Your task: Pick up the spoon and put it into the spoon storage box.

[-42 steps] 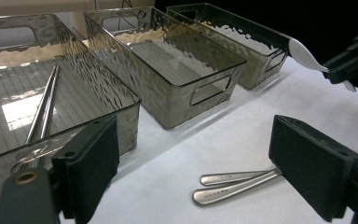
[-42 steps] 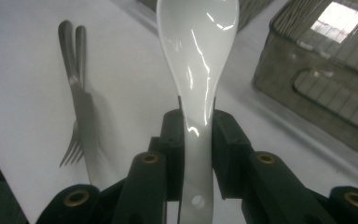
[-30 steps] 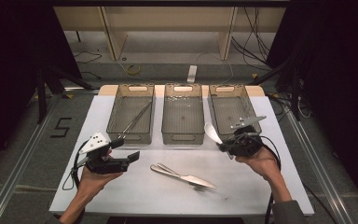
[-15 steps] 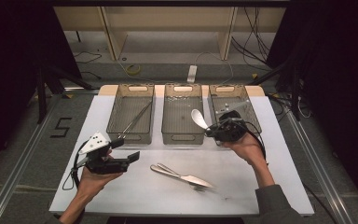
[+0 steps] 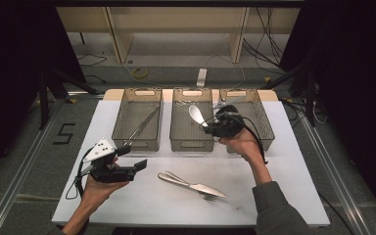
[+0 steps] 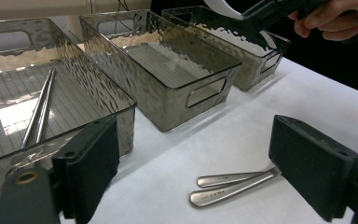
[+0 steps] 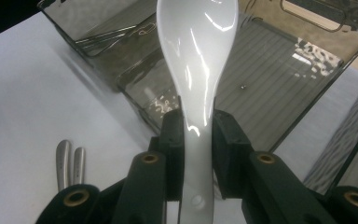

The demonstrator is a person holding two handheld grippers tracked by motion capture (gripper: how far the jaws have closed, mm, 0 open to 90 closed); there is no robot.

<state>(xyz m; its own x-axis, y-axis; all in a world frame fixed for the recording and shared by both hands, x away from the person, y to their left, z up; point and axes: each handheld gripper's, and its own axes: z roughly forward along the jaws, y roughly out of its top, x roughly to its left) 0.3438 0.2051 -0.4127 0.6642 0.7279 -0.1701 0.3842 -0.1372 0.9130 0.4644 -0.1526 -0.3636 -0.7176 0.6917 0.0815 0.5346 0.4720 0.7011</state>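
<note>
The right gripper (image 5: 206,126) clamps a white spoon (image 5: 196,115) by its handle, bowl pointing away from the hand and hanging over the near right part of the middle bin (image 5: 191,143). The bin lies directly beneath, its long axis running away from the person. The left gripper (image 5: 132,157) rests wide and empty, farther off.
</note>
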